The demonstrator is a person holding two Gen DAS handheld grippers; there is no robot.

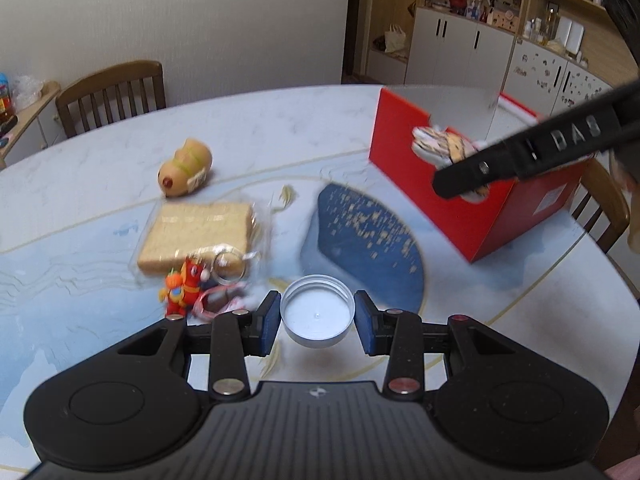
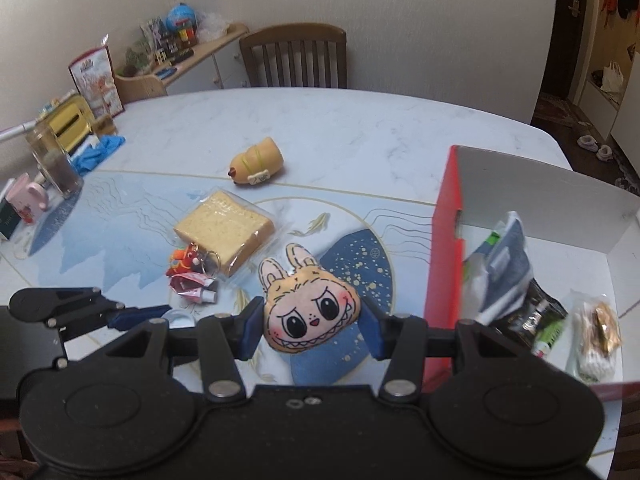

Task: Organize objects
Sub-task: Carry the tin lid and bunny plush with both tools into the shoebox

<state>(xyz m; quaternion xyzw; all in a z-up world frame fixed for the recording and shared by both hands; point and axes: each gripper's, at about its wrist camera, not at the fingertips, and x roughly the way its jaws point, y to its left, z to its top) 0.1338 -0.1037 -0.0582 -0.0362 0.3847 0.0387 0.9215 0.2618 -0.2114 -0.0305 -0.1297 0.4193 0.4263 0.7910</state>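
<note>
Mid-carry, both claws loaded: right claw [image 2: 312, 328] pinches the rabbit-face plush [image 2: 310, 312] by its sides, lifted off the table [image 2: 320, 132]; left claw [image 1: 317, 320] grips a metal lid [image 1: 318, 316] across its rim. Red box [image 2: 442, 240] sits just right of the right claw, open top, holding wrapped snacks [image 2: 592, 344] and packets. Next, probably: swing plush over the box wall, release. Bread slice [image 2: 224, 228], keychain toy [image 2: 184, 262], dog toy [image 2: 256, 160] remain ahead-left on the table

Soft indoor light; motion blur; fisheye-bent edges.
</note>
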